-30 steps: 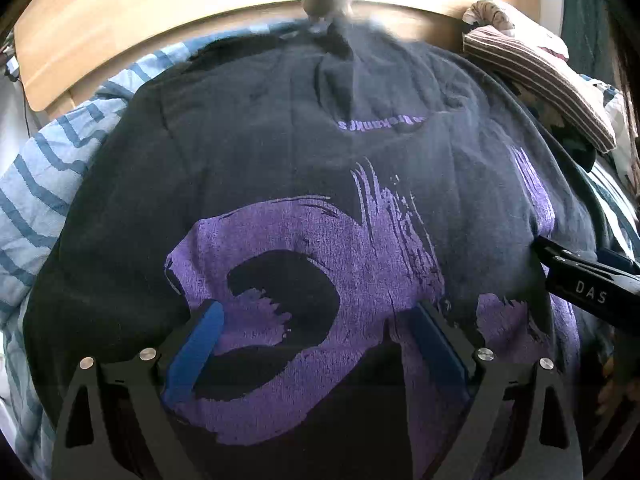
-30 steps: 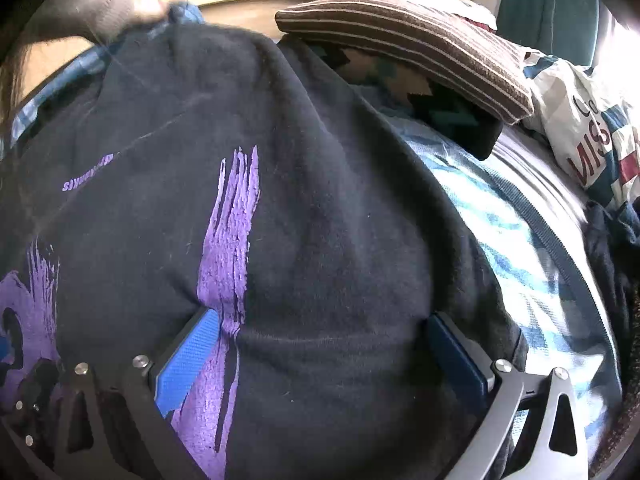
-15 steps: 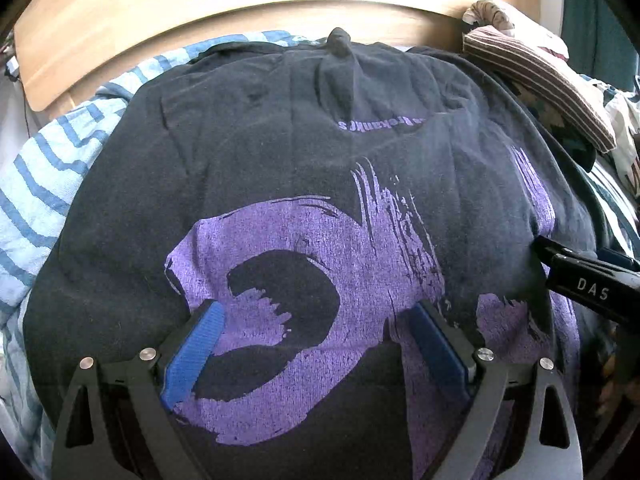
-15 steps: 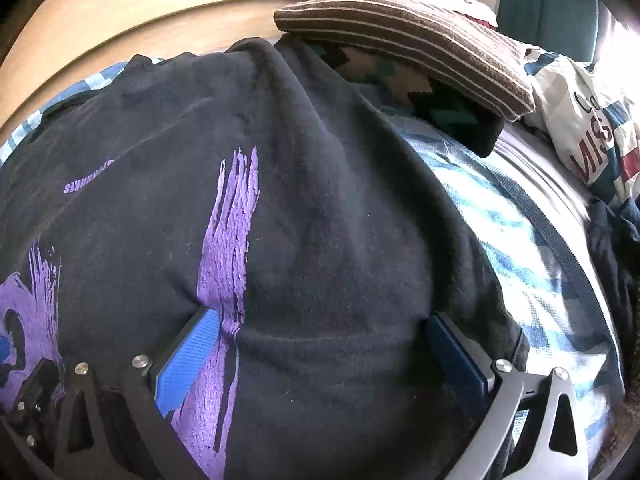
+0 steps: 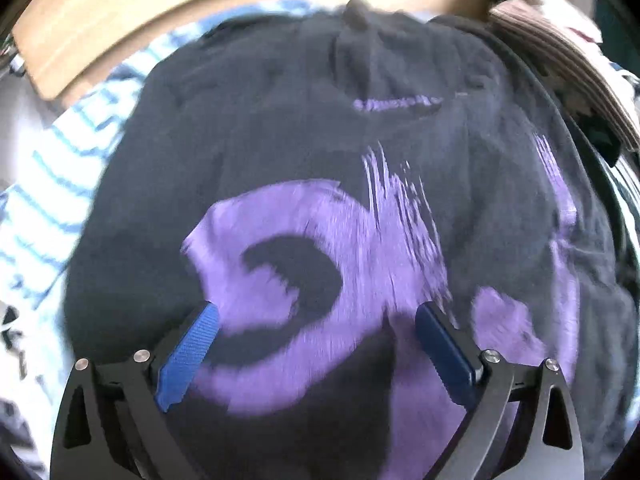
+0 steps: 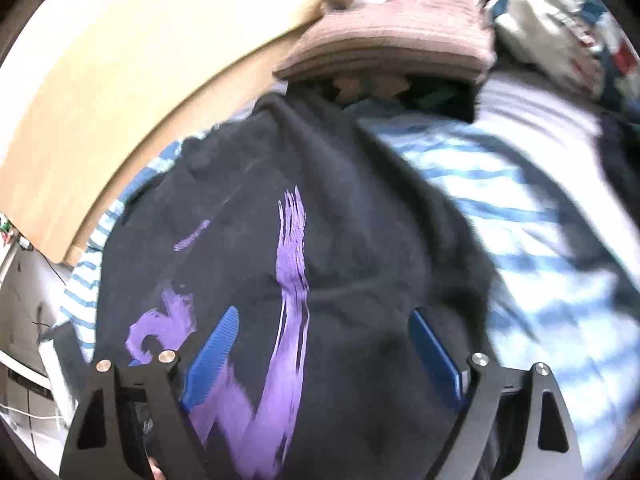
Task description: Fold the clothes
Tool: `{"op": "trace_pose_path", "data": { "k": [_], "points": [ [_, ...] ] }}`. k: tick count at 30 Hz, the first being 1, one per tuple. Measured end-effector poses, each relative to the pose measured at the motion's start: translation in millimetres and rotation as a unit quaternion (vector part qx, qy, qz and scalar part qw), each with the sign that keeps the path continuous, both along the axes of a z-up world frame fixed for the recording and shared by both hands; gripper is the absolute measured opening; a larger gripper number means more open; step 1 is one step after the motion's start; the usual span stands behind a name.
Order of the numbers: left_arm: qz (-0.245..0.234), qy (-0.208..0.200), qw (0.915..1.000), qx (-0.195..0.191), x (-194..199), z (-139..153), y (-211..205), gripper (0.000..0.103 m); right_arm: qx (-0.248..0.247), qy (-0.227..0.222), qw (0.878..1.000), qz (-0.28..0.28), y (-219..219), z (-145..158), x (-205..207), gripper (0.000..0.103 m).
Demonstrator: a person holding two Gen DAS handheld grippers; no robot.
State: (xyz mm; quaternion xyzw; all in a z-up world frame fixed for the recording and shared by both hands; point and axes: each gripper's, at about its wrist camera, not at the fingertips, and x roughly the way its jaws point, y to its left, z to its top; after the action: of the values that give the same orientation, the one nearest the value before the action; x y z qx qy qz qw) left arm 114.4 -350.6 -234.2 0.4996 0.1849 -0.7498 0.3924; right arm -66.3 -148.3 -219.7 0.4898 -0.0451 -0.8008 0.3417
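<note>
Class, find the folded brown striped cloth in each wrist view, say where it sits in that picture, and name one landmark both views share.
Left wrist view: folded brown striped cloth at the upper right edge, past the black T-shirt with purple print.
Right wrist view: cloth at top centre, beyond the T-shirt.
Shared landmark: light wooden headboard.

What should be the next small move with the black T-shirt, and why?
Probably lower the right gripper onto the right edge of the black T-shirt and pinch it: the jaws have just been closing but grip nothing, and the shirt lies spread flat, unfolded, on the striped bedding.

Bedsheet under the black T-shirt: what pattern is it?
White with blue stripes; the bedsheet shows best in the right wrist view.
</note>
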Motion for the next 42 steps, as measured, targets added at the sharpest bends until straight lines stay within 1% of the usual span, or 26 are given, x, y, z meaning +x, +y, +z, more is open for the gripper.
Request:
{"op": "trace_pose_path", "data": {
  "k": [1, 2, 4, 5, 7, 8, 11, 12, 14, 16, 17, 18, 20, 22, 24, 25, 27, 29, 31, 33, 35, 37, 38, 39, 41, 42],
  "points": [
    [0.001, 0.015, 0.9999, -0.004, 7, 19, 10, 0.098, -0.010, -0.001, 1.000, 0.001, -13, 12, 15, 0.093],
    [0.001, 0.036, 0.9991, -0.023, 17, 45, 26, 0.098, -0.018, -0.002, 1.000, 0.004, -18, 26, 31, 0.094],
    [-0.010, 0.085, 0.9942, -0.066, 39, 99, 61, 0.098, -0.023, 0.006, 0.999, 0.035, 12, 57, 67, 0.094],
    [-0.012, 0.098, 0.9915, -0.086, 47, 118, 78, 0.098, -0.022, 0.014, 0.999, 0.048, 18, 64, 78, 0.094],
    [-0.016, 0.122, 0.9845, -0.125, 65, 158, 110, 0.098, -0.026, 0.030, 0.997, 0.069, 47, 87, 106, 0.094],
    [-0.017, 0.134, 0.9802, -0.145, 73, 177, 126, 0.098, -0.031, 0.035, 0.996, 0.074, 50, 95, 110, 0.094],
    [0.009, 0.144, 0.9712, -0.190, 93, 210, 160, 0.098, -0.043, 0.049, 0.994, 0.085, 64, 118, 122, 0.094],
    [0.014, 0.151, 0.9695, -0.192, 97, 217, 170, 0.098, -0.044, 0.057, 0.994, 0.088, 71, 127, 127, 0.094],
    [-0.002, 0.177, 0.9668, -0.184, 105, 226, 187, 0.098, -0.042, 0.076, 0.993, 0.085, 81, 139, 134, 0.094],
    [-0.026, 0.185, 0.9656, -0.180, 108, 234, 202, 0.098, -0.042, 0.087, 0.992, 0.085, 88, 147, 139, 0.096],
    [-0.030, 0.189, 0.9632, -0.188, 109, 237, 209, 0.098, -0.043, 0.091, 0.991, 0.087, 91, 151, 142, 0.096],
    [-0.034, 0.194, 0.9606, -0.196, 110, 240, 216, 0.098, -0.043, 0.096, 0.990, 0.090, 94, 155, 143, 0.096],
    [-0.043, 0.218, 0.9521, -0.210, 107, 248, 227, 0.098, -0.035, 0.111, 0.989, 0.096, 94, 163, 142, 0.096],
    [-0.056, 0.241, 0.9476, -0.202, 102, 252, 231, 0.098, -0.027, 0.125, 0.987, 0.101, 95, 171, 139, 0.096],
    [-0.068, 0.264, 0.9427, -0.193, 96, 256, 235, 0.098, -0.010, 0.131, 0.987, 0.094, 95, 179, 129, 0.096],
    [-0.066, 0.274, 0.9430, -0.177, 94, 254, 233, 0.098, -0.002, 0.133, 0.987, 0.091, 96, 182, 125, 0.096],
    [-0.072, 0.294, 0.9403, -0.155, 88, 248, 226, 0.098, 0.014, 0.137, 0.987, 0.081, 103, 187, 116, 0.096],
    [-0.085, 0.313, 0.9369, -0.129, 79, 240, 218, 0.098, 0.028, 0.133, 0.989, 0.062, 113, 183, 109, 0.096],
    [-0.099, 0.313, 0.9389, -0.103, 64, 229, 206, 0.098, 0.041, 0.125, 0.991, 0.039, 123, 175, 103, 0.096],
    [-0.087, 0.291, 0.9488, -0.086, 51, 217, 192, 0.098, 0.054, 0.117, 0.992, 0.016, 133, 166, 97, 0.096],
    [-0.063, 0.254, 0.9627, -0.069, 38, 202, 172, 0.098, 0.071, 0.101, 0.992, 0.001, 133, 153, 91, 0.096],
    [-0.044, 0.257, 0.9628, -0.071, 30, 189, 151, 0.098, 0.090, 0.084, 0.992, -0.010, 127, 138, 85, 0.095],
    [-0.035, 0.259, 0.9627, -0.071, 25, 182, 141, 0.098, 0.102, 0.083, 0.991, -0.016, 120, 132, 82, 0.095],
    [-0.039, 0.259, 0.9625, -0.072, 19, 176, 129, 0.098, 0.111, 0.080, 0.990, -0.022, 113, 126, 77, 0.095],
    [-0.045, 0.259, 0.9621, -0.073, 6, 164, 106, 0.098, 0.108, 0.064, 0.992, -0.030, 92, 113, 60, 0.095],
    [-0.053, 0.252, 0.9642, -0.063, -6, 157, 90, 0.098, 0.105, 0.054, 0.993, -0.029, 81, 106, 50, 0.094]
  ]
}}
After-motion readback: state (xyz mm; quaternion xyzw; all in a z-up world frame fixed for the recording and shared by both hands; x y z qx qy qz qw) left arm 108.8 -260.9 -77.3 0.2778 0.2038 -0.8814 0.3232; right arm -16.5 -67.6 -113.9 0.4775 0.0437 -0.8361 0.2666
